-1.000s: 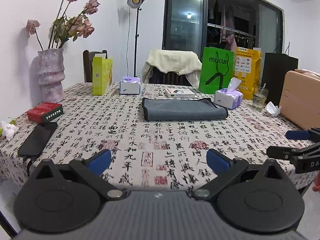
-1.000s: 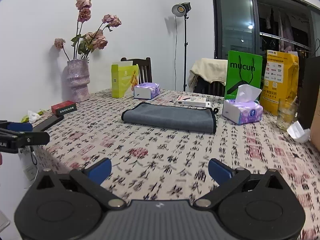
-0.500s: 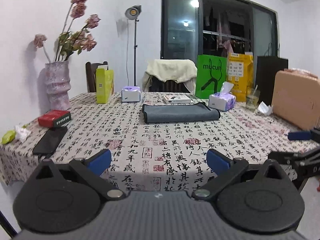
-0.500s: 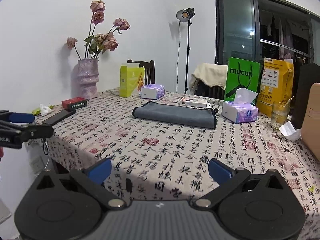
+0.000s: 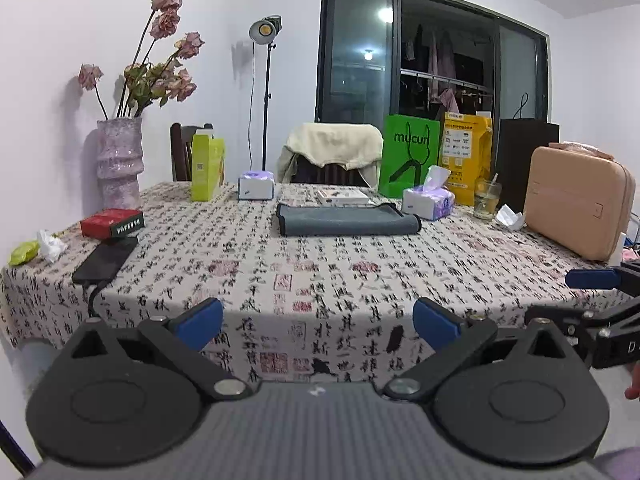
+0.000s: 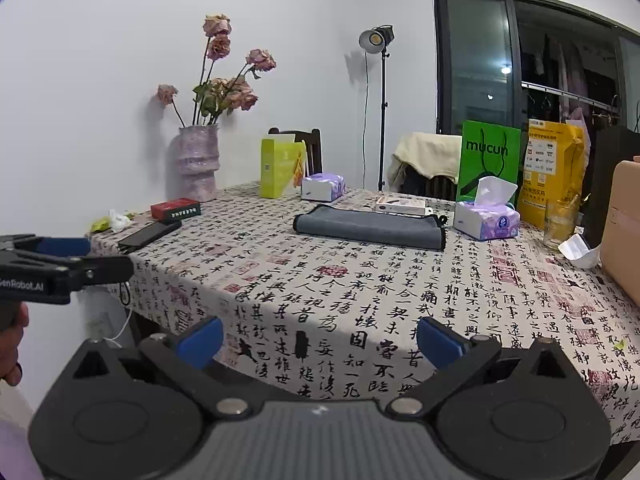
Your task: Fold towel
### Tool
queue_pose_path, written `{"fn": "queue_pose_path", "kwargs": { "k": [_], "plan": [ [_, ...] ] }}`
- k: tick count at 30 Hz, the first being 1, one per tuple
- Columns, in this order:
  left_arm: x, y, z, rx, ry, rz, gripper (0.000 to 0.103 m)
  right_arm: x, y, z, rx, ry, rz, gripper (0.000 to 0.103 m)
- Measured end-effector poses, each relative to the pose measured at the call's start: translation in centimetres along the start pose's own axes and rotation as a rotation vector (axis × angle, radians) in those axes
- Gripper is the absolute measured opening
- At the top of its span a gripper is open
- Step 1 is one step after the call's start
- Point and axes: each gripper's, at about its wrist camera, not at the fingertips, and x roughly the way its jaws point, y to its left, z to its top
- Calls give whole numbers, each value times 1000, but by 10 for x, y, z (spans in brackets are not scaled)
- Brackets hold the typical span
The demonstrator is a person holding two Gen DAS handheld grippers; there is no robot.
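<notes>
A grey towel (image 5: 346,220) lies folded into a long flat rectangle at the far middle of the table; it also shows in the right wrist view (image 6: 370,227). My left gripper (image 5: 318,322) is open and empty, held off the table's near edge, far from the towel. My right gripper (image 6: 320,338) is open and empty, also back from the near edge. The right gripper shows at the right edge of the left wrist view (image 5: 592,296), and the left gripper at the left edge of the right wrist view (image 6: 60,264).
The table (image 5: 320,272) has a calligraphy-print cloth. On it stand a vase of dried roses (image 5: 120,164), a red box (image 5: 112,223), a black phone (image 5: 106,260), tissue packs (image 5: 428,202), a green bag (image 5: 408,156), a glass (image 5: 486,200) and a tan case (image 5: 576,204).
Both grippers have pulled back and up from the table, so the towel and table look farther away. The towel has not moved. Both grippers stay open.
</notes>
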Motion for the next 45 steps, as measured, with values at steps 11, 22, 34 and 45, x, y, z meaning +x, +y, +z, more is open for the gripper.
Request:
{"fn": "queue_pose_path", "kwargs": {
  "k": [11, 22, 34, 45],
  "plan": [
    [-24, -16, -20, 40, -24, 0, 103, -29, 25, -31, 6, -47, 0, 103],
    [-32, -10, -29, 35, -15, 20, 103, -45, 33, -39, 22, -64, -2, 103],
    [-34, -12, -31, 46, -19, 19, 103, -48, 38, -39, 8, -72, -4, 103],
    [-34, -12, -32, 49, -20, 17, 103, -51, 38, -40, 13, -79, -4, 103]
  ]
}}
